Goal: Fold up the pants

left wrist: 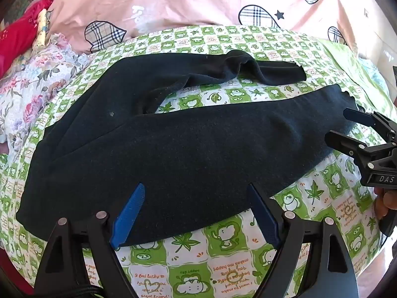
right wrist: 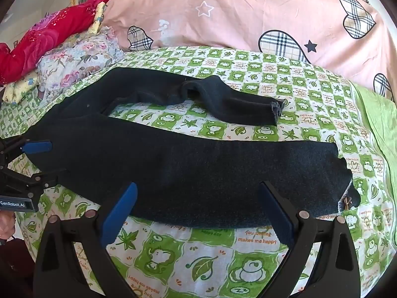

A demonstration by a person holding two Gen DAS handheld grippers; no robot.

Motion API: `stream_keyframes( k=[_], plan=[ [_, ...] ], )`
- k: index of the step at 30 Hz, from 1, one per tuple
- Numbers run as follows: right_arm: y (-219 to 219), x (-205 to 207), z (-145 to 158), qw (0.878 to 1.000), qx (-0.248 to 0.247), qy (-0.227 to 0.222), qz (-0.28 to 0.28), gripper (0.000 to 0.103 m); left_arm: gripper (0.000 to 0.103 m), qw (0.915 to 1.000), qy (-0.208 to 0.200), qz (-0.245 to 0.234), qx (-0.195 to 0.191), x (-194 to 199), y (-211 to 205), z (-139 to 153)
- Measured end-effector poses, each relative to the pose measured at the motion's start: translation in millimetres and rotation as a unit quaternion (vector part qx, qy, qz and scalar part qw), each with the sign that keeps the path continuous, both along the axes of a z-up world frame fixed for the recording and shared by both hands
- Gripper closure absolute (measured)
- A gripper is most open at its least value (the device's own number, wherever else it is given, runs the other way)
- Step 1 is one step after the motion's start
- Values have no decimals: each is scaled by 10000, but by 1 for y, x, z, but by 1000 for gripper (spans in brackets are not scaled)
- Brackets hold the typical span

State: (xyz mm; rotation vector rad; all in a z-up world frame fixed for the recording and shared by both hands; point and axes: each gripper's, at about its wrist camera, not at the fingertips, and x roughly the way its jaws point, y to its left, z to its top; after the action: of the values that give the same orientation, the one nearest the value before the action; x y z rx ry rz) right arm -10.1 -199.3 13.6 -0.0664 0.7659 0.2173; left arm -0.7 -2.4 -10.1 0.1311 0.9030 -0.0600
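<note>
Dark navy pants lie spread on a green and white patterned sheet, waist at the left, two legs running right. The far leg is rumpled and bent; the near leg lies flat, its hem at the right. My left gripper hovers open over the near edge of the pants by the waist and thigh. My right gripper stands open above the near leg's lower edge. Each gripper also shows in the other's view: the right one at the near leg's hem, the left one at the waist. Nothing is between either pair of fingers.
A pink quilt with plaid hearts lies bunched behind the pants. Floral fabric and a red cloth are piled at the far left. A plain green cloth lies at the right edge. A hand holds the right gripper.
</note>
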Motion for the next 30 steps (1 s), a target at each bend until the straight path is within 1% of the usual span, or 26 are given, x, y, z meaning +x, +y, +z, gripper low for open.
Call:
stream_keyframes(
  k=[30],
  plan=[
    [0, 2, -1, 10000, 10, -7, -9, 5, 18, 10000, 38, -51, -32, 2, -3, -2]
  ],
)
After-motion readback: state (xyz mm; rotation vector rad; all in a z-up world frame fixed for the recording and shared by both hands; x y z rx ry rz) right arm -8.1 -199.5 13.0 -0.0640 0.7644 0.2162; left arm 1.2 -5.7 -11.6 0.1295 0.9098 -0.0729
